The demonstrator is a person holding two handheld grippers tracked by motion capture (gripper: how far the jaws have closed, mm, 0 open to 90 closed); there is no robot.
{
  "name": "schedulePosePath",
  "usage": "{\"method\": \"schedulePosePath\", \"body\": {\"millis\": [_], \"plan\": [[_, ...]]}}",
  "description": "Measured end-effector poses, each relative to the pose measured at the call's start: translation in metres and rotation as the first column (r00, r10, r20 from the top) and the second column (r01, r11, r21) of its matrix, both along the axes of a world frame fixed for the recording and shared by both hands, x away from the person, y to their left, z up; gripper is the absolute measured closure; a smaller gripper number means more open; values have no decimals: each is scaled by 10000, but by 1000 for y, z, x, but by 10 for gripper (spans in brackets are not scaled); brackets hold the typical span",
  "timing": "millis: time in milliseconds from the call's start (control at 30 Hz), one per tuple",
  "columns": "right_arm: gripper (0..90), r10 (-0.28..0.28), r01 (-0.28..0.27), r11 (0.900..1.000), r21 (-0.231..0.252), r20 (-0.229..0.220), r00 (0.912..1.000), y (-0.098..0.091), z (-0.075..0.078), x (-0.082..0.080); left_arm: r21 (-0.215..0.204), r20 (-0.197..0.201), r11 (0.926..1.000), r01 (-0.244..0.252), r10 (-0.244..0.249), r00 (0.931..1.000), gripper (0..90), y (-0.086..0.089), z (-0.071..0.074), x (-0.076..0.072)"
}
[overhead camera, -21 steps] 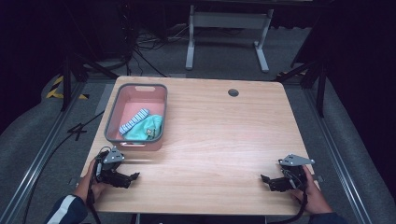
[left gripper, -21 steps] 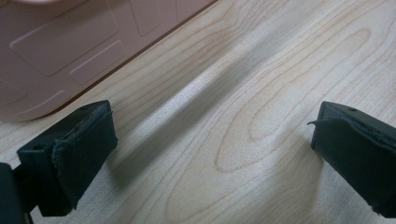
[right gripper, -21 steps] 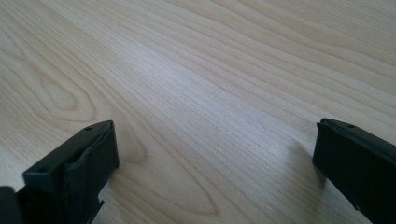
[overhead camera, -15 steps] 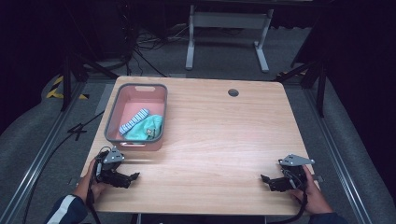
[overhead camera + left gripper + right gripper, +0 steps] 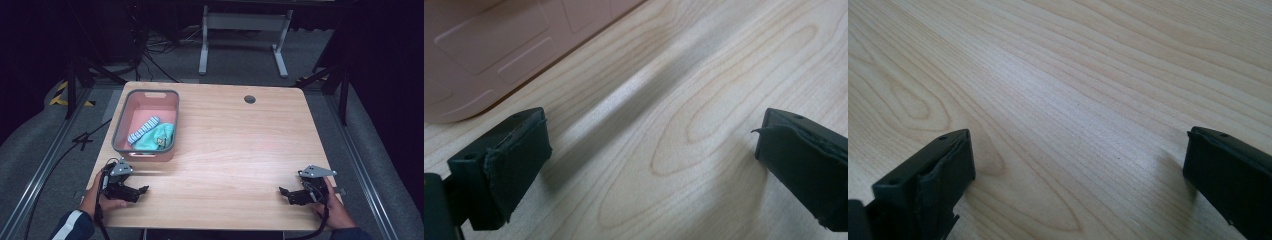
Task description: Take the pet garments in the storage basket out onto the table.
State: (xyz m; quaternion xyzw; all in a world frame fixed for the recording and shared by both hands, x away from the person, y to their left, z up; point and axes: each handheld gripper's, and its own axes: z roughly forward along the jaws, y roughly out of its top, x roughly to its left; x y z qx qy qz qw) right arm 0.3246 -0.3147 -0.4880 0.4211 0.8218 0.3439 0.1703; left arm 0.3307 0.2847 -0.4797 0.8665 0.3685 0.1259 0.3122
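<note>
2 tongs [image 5: 141, 189] [image 5: 283, 192] wide, pink bin [image 5: 121, 121] beyond left

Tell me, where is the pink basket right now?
In the high view the pink basket sits on the table's far left part, just beyond the left tool. A teal cloth and a striped sock lie inside it.

table [image 5: 240, 145]: pale wood-grain laminate, smooth, slight sheen
bin [image 5: 120, 131], far-left corner: pink plastic, matt, grey rim
cloths in bin [image 5: 159, 137]: soft fabric, teal + striped
left gripper [image 5: 649, 150] pads: black rubbery, matt, frayed edges
</note>
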Motion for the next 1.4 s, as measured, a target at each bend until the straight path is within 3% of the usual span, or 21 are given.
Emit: {"method": "schedulePosePath", "body": {"millis": [167, 267, 333, 500, 567, 800, 967, 1267, 1400], "plan": [[4, -3, 3, 10000, -1, 3, 10000, 0, 0, 0, 46, -69, 10000, 78, -78, 9999, 183, 5, 6, -4], [4, -2, 2, 10000, 0, 0, 10000, 0, 0, 0, 32, -114, 9995, 313, -312, 9994, 177, 6, 10, -9], [4, -11, 11, 10000, -1, 2, 10000, 0, 0, 0, 315, -48, 9987, 402, -401, 9992, 190, 6, 13, -11], [4, -2, 2, 10000, -3, 4, 10000, 0, 0, 0, 345, 282, 9983, 468, -478, 9985, 215, 7, 24, -16], [4, -4, 4, 10000, 1, -1, 10000, 0, 0, 0, 142, 369, 9988, 469, -474, 9982, 217, 9, 31, -18], [4, -3, 3, 10000, -2, 4, 10000, 0, 0, 0, 255, 839, 9982, 542, -561, 9949, 229, 12, 49, -22], [4, -3, 3, 10000, 0, 3, 10000, 0, 0, 0, -132, 1104, 9989, 452, -435, 9929, 230, 17, 62, -22], [4, -6, 6, 10000, 4, 0, 10000, 0, 0, 0, 294, 1662, 9989, 367, -411, 9852, 226, 16, 93, -9], [4, -8, 8, 10000, 2, 2, 10000, 0, 0, 0, 426, 1847, 9971, 624, -693, 9804, 221, 9, 110, 2]]}}
